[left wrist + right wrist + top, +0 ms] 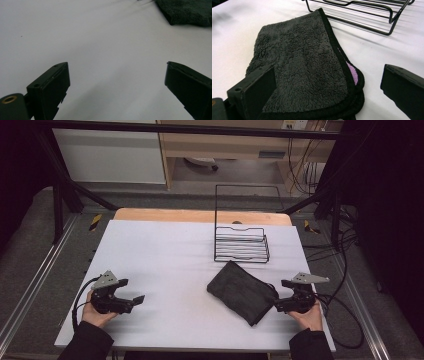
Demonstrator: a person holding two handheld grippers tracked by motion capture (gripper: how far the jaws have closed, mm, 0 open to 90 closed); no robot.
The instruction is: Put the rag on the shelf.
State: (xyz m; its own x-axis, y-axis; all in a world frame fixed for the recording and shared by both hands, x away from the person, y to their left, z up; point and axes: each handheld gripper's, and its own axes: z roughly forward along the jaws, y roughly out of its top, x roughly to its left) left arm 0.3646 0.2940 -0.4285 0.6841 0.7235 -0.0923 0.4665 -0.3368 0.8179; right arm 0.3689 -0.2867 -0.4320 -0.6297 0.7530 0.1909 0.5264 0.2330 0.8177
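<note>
Towel [242, 291], dark grey and folded, lies on the white bench [165, 255] toward the right side, just in front of a black wire rack [241, 245]. Its long axis runs on a slant in the high view, from the upper left end near the rack down to the lower right end by the right gripper [278, 305]. In the right gripper view the towel [307, 75] spreads out ahead of the fingers [257, 92] and reaches in between them at its near edge, where a strip of purple shows beneath the dark hem; the fingers stand wide apart and press on nothing, though whether the left one brushes the pile I cannot tell. The rack [367, 15] lies beyond the towel.

The left gripper [137, 301] sits well apart from the towel, at the left of the bench. Its fingers [50, 87] are spread wide over bare white surface and hold nothing; a corner of the towel [187, 11] shows far off.
</note>
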